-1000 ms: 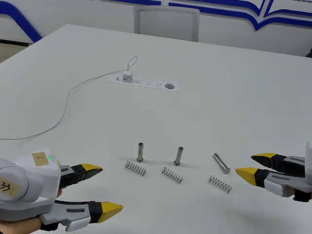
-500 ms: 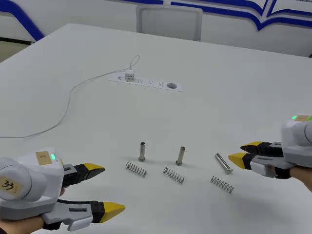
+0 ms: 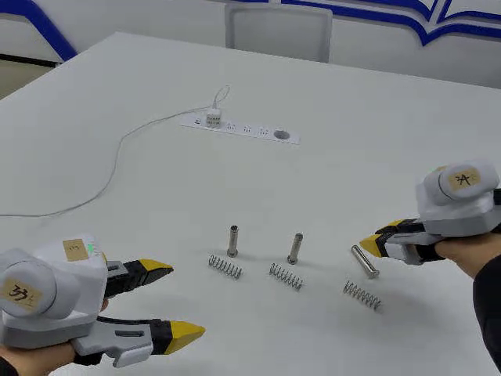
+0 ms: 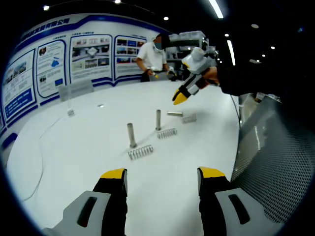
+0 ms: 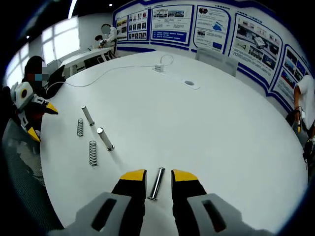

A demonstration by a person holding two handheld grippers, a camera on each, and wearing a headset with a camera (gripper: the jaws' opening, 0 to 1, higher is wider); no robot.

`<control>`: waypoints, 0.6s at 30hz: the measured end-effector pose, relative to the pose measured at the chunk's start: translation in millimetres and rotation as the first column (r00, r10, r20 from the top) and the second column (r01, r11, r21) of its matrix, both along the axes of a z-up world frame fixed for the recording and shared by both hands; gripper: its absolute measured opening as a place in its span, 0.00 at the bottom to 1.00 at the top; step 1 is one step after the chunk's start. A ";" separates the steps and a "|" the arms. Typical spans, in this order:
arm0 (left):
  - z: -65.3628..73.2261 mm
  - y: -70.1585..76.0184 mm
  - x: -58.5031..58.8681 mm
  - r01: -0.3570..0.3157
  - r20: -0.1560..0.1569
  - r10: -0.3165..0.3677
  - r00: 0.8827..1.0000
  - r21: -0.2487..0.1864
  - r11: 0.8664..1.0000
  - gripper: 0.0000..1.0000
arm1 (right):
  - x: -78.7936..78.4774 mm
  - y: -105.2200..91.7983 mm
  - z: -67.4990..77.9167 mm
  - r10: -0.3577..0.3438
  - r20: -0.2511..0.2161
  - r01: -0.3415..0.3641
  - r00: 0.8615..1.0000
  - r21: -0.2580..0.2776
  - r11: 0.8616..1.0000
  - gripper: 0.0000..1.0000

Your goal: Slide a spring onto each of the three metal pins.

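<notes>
Your right gripper (image 3: 376, 239) had come in from the right edge of the head view since a second before, and its yellow tips sat at the far end of the lying metal pin (image 3: 364, 261). In the right gripper view its jaws stood narrowly apart with that pin (image 5: 156, 183) between them, a sliver of white table (image 3: 352, 157) showing on either side, so nothing was clamped. Your left gripper (image 3: 178, 301) hung at the lower left of the head view, jaws spread wide and empty. At the lower centre, the left upright pin (image 3: 233, 240) and the middle upright pin (image 3: 295, 247) stood on their heads. Just below each pin lay a bare coil: the left spring (image 3: 225, 266), the middle spring (image 3: 286, 276) and the right spring (image 3: 362, 294). No spring was on a pin yet. A power strip (image 3: 243, 128) lay in the upper centre.
</notes>
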State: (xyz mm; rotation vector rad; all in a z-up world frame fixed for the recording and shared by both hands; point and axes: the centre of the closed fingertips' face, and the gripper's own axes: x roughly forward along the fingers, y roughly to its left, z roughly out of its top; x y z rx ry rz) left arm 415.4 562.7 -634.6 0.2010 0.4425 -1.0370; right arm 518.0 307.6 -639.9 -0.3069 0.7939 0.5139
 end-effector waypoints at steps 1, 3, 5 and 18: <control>-0.1 0.0 0.1 0.000 0.000 0.000 1.000 0.000 1.000 0.59 | 1.6 0.4 -1.6 -0.002 -0.007 0.002 1.000 -0.002 1.000 0.21; -0.6 -0.3 0.2 0.002 -0.001 -0.002 1.000 0.000 1.000 0.59 | 1.5 -0.4 -8.3 -0.012 -0.054 0.011 0.998 -0.016 1.000 0.21; -1.1 -0.5 0.0 0.005 -0.001 -0.005 1.000 0.002 1.000 0.59 | 4.6 -0.3 -13.0 -0.017 -0.076 0.015 0.997 -0.028 0.999 0.21; 0.0 -1.3 -0.8 0.004 0.001 -0.004 1.000 0.000 1.000 0.58 | 11.5 -0.4 -39.3 -0.068 -0.191 0.055 0.979 -0.072 0.996 0.18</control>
